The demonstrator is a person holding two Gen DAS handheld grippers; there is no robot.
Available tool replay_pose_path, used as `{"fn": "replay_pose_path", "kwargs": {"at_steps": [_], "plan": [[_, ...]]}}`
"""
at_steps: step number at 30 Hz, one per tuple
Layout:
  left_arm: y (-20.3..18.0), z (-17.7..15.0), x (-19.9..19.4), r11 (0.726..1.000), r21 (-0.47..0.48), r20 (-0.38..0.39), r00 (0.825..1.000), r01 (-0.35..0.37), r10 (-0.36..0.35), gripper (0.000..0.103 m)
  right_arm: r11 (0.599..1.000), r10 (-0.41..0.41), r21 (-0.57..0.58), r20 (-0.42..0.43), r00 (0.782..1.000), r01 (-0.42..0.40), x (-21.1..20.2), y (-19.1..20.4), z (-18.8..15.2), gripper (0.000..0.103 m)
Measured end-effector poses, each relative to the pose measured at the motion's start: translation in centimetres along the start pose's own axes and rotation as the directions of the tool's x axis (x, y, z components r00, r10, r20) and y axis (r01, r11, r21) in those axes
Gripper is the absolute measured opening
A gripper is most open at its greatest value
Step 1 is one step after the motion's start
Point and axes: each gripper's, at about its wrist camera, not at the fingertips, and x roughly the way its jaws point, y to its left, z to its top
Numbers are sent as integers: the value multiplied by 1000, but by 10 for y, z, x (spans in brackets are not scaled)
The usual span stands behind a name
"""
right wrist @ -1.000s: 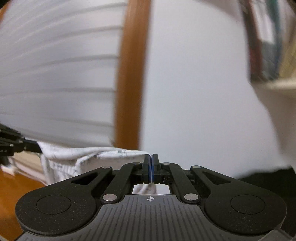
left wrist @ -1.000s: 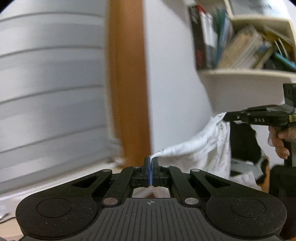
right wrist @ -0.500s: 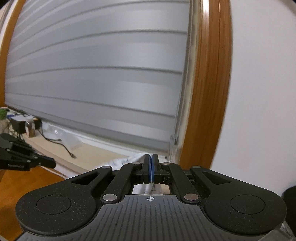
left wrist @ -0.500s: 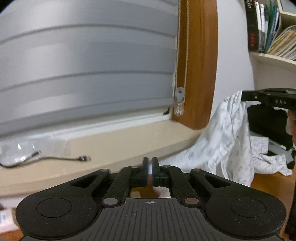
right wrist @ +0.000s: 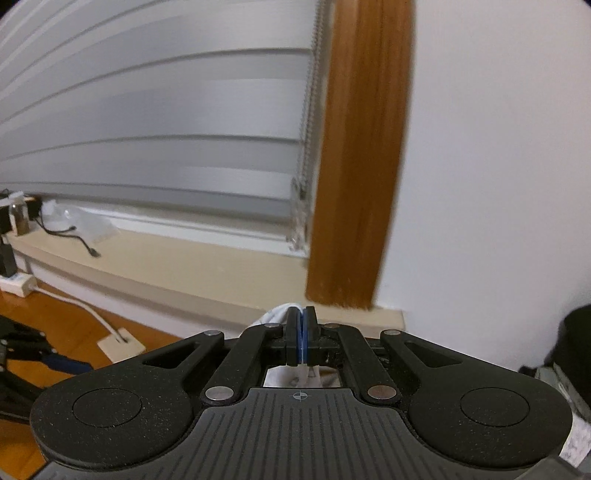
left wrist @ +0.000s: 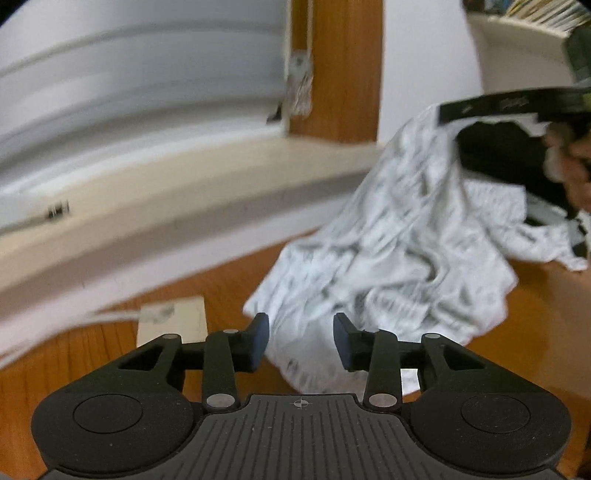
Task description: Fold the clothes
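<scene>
L hand-held gripper newly open; shirt free

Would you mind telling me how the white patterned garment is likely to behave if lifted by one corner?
The white patterned garment looks floppy: it sags in creases below the right hand-held gripper pinching it. It probably weighs little, hanging from that one pinch. The open left hand-held gripper holds nothing.

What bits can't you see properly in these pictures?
- Left wrist view: the white patterned shirt is smeared by motion blur, so its print is unreadable, and the open left claw covers its lower end.
- Right wrist view: the right claw is shut on the shirt, and its body hides nearly all the cloth.
- Left wrist view: the shelf is cut off by the edge.
</scene>
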Motion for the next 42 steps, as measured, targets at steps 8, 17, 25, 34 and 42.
{"fn": "replay_pose_path", "kwargs": {"at_steps": [8, 17, 25, 34, 42], "plan": [[11, -1, 33, 999, -50, -91, 996, 8, -13, 26, 999, -31, 14, 46, 998, 31, -15, -15, -4, 2], [21, 3, -12, 999, -32, 4, 1000, -1, 1, 3, 997, -76, 12, 163, 984, 75, -55, -30, 22, 2], [18, -5, -89, 1000, -5, 82, 997, 9, -8, 3, 998, 48, -41, 252, 967, -39, -44, 29, 60, 2], [56, -56, -177, 997, -72, 90, 995, -36, 42, 3, 971, 227, -126, 205, 952, -204, 0, 126, 81, 2], [82, -88, -177, 977, -164, 29, 989, -135, 142, 15, 909, 361, -223, -6, 932, -354, 59, 216, 55, 16]]}}
